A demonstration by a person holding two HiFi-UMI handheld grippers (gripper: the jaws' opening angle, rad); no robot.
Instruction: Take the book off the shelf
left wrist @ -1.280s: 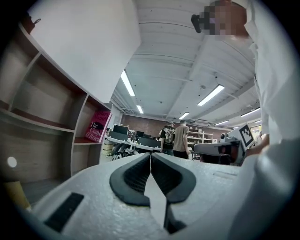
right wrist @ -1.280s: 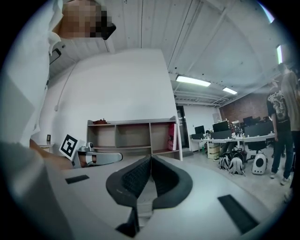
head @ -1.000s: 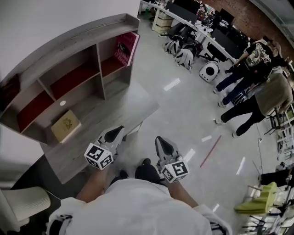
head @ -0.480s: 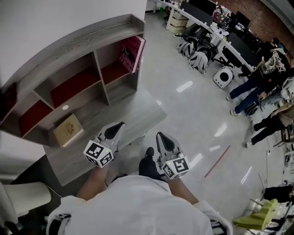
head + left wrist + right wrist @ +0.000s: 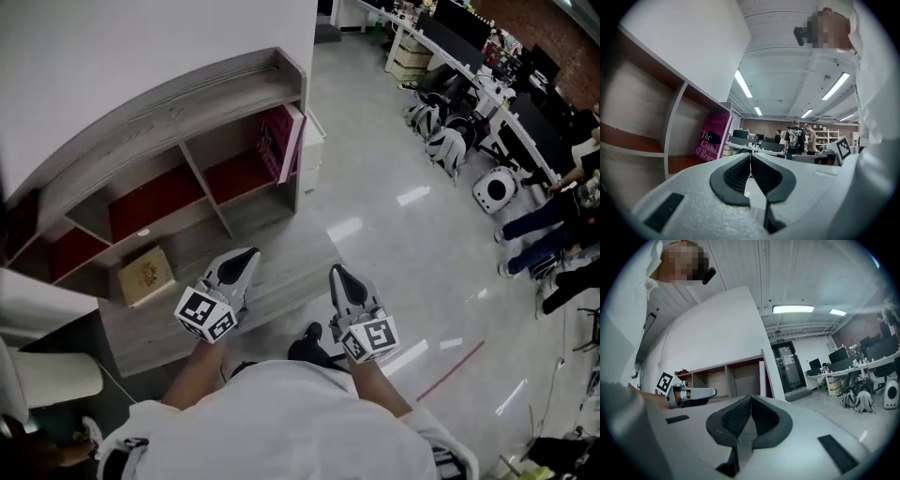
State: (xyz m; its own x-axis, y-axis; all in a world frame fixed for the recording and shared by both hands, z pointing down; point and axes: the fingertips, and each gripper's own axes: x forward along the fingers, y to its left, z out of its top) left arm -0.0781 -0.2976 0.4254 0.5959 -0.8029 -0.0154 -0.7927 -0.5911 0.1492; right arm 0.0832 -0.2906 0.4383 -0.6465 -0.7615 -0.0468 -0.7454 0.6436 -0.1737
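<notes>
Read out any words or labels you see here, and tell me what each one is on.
"Hilary Mantel": top of the pink book cover.
"The", "Gian", "O'Brie": lower on that cover, with the word ends cut off.
Tan box: print too small to read.

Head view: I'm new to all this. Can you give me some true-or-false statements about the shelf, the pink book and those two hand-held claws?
1. The pink book stands in the right-end compartment of the shelf. True.
2. The left gripper grips the pink book. False: its jaws are shut on nothing, well away from the book.
3. The right gripper is shut and empty. True.
4. The tan box lies on the shelf's top board. False: it lies on the flat surface at the shelf's foot.
</notes>
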